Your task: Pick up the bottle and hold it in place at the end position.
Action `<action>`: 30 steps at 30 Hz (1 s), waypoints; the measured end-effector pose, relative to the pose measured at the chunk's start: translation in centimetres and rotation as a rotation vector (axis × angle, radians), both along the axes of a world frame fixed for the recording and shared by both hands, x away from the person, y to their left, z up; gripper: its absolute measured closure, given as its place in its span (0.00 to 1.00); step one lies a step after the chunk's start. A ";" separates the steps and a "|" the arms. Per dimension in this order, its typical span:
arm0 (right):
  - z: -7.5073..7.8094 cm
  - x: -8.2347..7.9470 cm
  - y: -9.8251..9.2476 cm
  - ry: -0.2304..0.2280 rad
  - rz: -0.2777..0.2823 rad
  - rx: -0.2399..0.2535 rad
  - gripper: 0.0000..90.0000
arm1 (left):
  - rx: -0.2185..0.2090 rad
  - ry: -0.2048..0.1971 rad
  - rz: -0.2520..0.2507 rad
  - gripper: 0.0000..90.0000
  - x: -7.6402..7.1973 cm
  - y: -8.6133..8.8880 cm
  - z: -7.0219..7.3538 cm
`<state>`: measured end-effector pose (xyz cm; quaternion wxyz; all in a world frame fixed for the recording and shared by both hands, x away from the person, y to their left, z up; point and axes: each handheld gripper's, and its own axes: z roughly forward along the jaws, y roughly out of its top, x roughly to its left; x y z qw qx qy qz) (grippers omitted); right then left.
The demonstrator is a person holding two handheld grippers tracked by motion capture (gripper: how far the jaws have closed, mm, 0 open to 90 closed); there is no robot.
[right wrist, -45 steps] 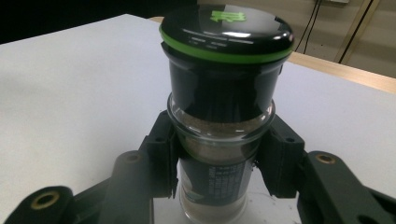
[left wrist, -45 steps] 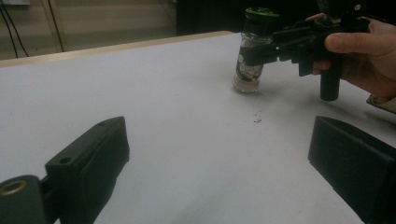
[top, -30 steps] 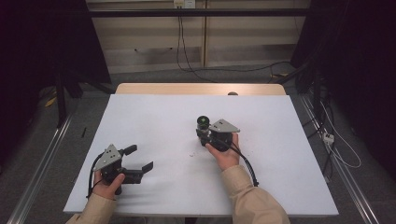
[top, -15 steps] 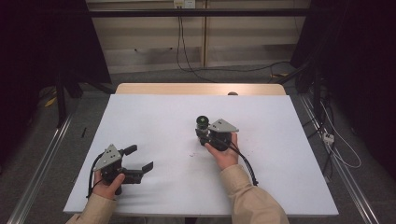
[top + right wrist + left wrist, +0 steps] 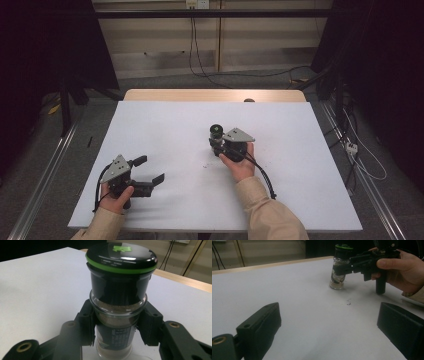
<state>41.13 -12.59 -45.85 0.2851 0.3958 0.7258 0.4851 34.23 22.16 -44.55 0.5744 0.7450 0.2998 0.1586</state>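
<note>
Overhead, the right gripper [image 5: 218, 141] clamps a small glass spice jar with a black, green-ringed lid [image 5: 216, 131] standing mid white worktop [image 5: 300, 165]; the left gripper [image 5: 150, 170] has its fingers spread wide, holding nothing. Left gripper view: fingers [image 5: 262, 327] apart over bare worktop. Right gripper view: pads [image 5: 86, 323] press the jar's glass sides.

Left gripper [image 5: 150, 170]: lower left of high view, held in left hand [image 5: 116, 196], jaws spread wide, pointing toward right of frame, nothing between them. In left gripper view, two black jaws rise from bottom corners, well apart. Left sleeve enters from bottom edge.

Right gripper [image 5: 216, 142]: centre of high view, held in right hand [image 5: 239, 162], grey plate on top, cable trailing along forearm. Jaws clamped on jar [image 5: 119, 307], pads pressing its glass body from both sides. Right forearm runs to bottom centre-right.
</note>
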 end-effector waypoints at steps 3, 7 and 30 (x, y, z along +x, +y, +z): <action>0.0 0.0 -0.1 0.000 0.003 0.001 0.60 | 0.000 -0.002 0.001 0.06 0.0 0.0 0.0; 0.0 0.0 -0.1 -0.002 0.002 0.003 0.60 | 0.001 -0.002 0.001 0.06 0.0 0.0 0.0; -0.2 0.0 -0.3 0.002 0.020 -0.013 0.60 | -0.012 0.006 -0.014 0.06 0.3 -0.5 -0.1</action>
